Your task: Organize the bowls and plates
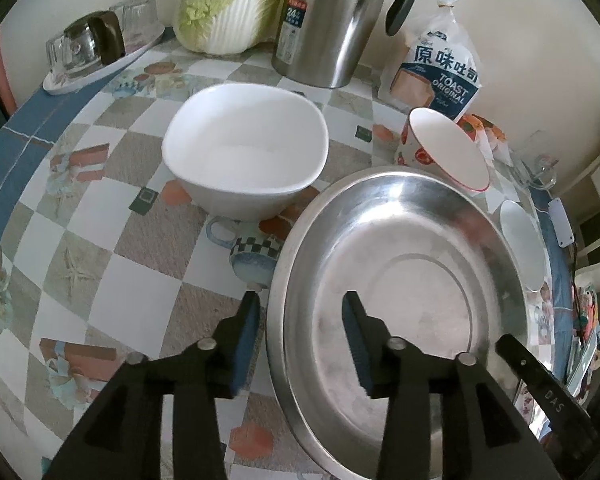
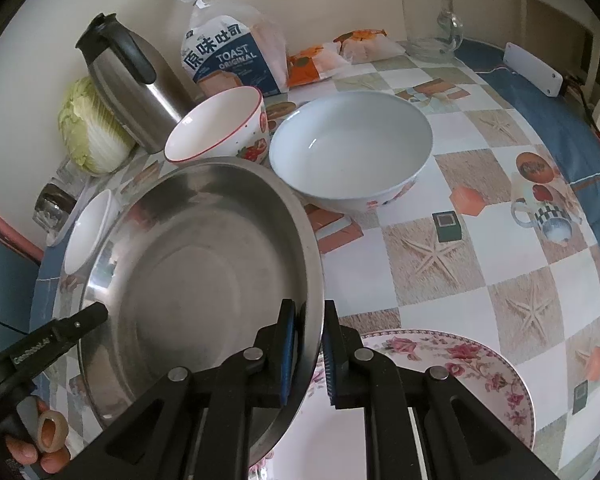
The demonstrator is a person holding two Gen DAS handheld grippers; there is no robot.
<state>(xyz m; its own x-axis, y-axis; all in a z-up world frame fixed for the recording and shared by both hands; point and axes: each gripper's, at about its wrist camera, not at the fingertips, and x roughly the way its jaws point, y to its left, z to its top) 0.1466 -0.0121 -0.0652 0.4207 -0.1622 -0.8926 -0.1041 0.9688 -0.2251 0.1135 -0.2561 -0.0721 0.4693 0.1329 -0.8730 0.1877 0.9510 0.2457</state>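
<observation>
A large steel plate (image 1: pixel 404 264) fills the lower right of the left wrist view. My left gripper (image 1: pixel 301 296) stands open astride its left rim, pads clear of the metal. My right gripper (image 2: pixel 309 304) is shut on the steel plate (image 2: pixel 204 264) at its right rim, above a floral plate (image 2: pixel 472 364). Behind stand a white square bowl (image 1: pixel 244 152), a red-rimmed strawberry bowl (image 2: pixel 220 124) and a white round bowl (image 2: pixel 352 148). A hand (image 2: pixel 40 444) holds the left gripper at the lower left of the right wrist view.
Along the wall stand a steel thermos jug (image 1: pixel 328 20), a cabbage (image 1: pixel 228 4) and a bag of toast (image 1: pixel 440 72). Upturned glasses sit on a tray (image 1: pixel 100 68) at the far left. A glass mug (image 2: pixel 432 28) and a white power strip (image 2: pixel 532 68) lie at the table's far right.
</observation>
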